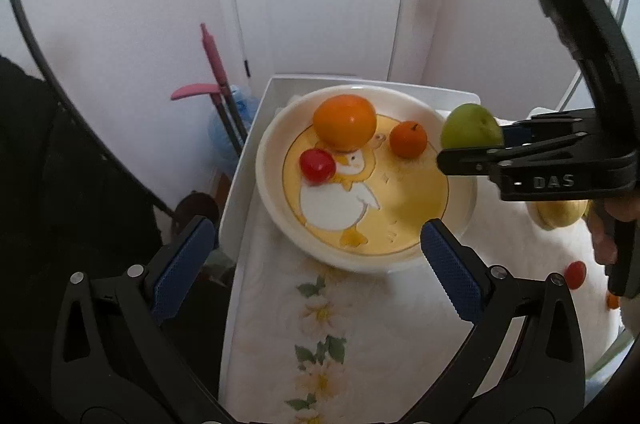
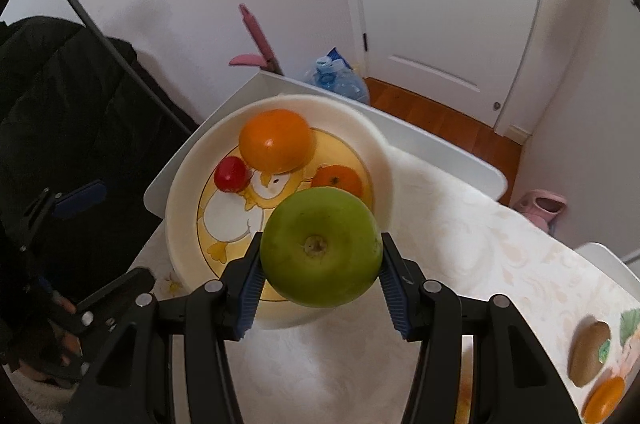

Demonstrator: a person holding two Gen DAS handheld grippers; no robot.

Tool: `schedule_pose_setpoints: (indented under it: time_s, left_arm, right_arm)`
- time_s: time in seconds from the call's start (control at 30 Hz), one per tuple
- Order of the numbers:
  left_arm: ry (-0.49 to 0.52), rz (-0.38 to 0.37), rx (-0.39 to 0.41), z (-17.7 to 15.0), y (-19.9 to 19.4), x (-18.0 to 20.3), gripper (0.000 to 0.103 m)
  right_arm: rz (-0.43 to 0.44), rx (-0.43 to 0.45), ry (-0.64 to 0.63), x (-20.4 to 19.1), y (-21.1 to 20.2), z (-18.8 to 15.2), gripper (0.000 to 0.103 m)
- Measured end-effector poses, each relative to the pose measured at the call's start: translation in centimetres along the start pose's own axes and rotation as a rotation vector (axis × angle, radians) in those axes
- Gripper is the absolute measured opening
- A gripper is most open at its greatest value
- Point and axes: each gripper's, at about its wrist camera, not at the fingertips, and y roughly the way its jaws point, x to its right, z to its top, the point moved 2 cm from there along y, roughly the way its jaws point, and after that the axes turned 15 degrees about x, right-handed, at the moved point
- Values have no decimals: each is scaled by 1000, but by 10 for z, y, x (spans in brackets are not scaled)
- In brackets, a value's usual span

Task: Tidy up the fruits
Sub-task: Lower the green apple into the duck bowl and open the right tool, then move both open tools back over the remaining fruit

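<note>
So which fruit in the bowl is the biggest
The large orange fruit at the bowl's far side. It dwarfs the small red fruit touching it and the smaller orange one sitting apart.

From my left wrist camera, the left gripper (image 1: 316,260) hangs with jaws spread wide over the near rim of the duck-print bowl (image 1: 272,191). The bowl holds a large orange (image 1: 344,121), a small orange (image 1: 408,139) and a red fruit (image 1: 317,165). The right gripper (image 1: 452,153) clamps a green apple (image 1: 471,126) above the bowl's right rim.
</note>
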Motion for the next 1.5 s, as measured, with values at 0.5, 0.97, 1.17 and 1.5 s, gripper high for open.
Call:
schedule_pose_setpoints:
  time_s: [0.5, 0.97, 1.17, 1.5]
  left_arm:
    - [-34, 21, -20, -17, -9, -6, 103]
    - [-9, 12, 13, -6, -39, -3, 103]
    - [8, -14, 42, 4, -53, -1, 103]
    - [66, -81, 102, 29, -78, 5, 103]
  right_arm:
    - [14, -22, -61, -11, 27, -16, 57]
    - [-18, 78, -51, -17, -20, -11, 103]
    - [-29, 95, -25, -22, -45, -9, 103]
    - [-105, 150, 50, -29, -104, -8, 103]
